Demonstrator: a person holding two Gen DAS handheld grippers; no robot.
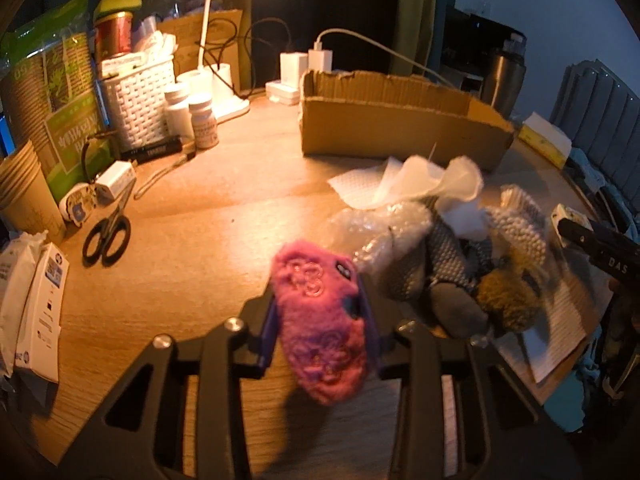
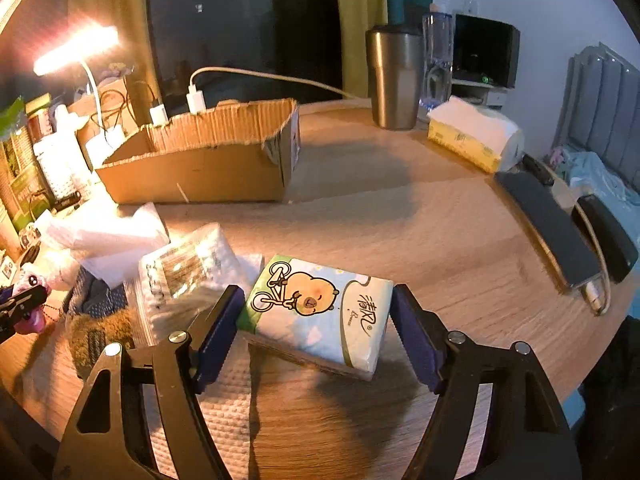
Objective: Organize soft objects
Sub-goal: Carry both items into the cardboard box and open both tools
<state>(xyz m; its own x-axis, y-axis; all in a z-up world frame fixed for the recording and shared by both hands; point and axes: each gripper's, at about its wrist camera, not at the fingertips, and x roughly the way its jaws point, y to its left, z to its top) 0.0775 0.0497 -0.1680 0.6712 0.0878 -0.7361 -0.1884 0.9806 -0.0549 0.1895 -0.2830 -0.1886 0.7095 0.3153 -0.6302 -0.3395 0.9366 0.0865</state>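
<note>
My left gripper point(image 1: 320, 322) is shut on a pink fuzzy plush point(image 1: 320, 320) and holds it above the table. To its right lies a heap of soft things: grey knit cloth point(image 1: 448, 256), bubble wrap point(image 1: 380, 228), white tissue point(image 1: 420, 184) and an olive pompom point(image 1: 506, 300). An open cardboard box point(image 1: 400, 124) stands behind the heap. My right gripper point(image 2: 318, 316) grips a tissue pack with a cartoon bear point(image 2: 320, 312), lifted a little off the table. The box point(image 2: 200, 168) is at the back left in the right wrist view. The left gripper with the plush point(image 2: 30, 312) shows at its left edge.
Scissors point(image 1: 108, 236), pill bottles point(image 1: 196, 116), a white basket point(image 1: 140, 100), paper cups point(image 1: 24, 188) and a lamp base point(image 1: 224, 96) crowd the left. A steel tumbler point(image 2: 394, 80), a yellow tissue box point(image 2: 476, 136) and a phone with cable point(image 2: 552, 232) lie right.
</note>
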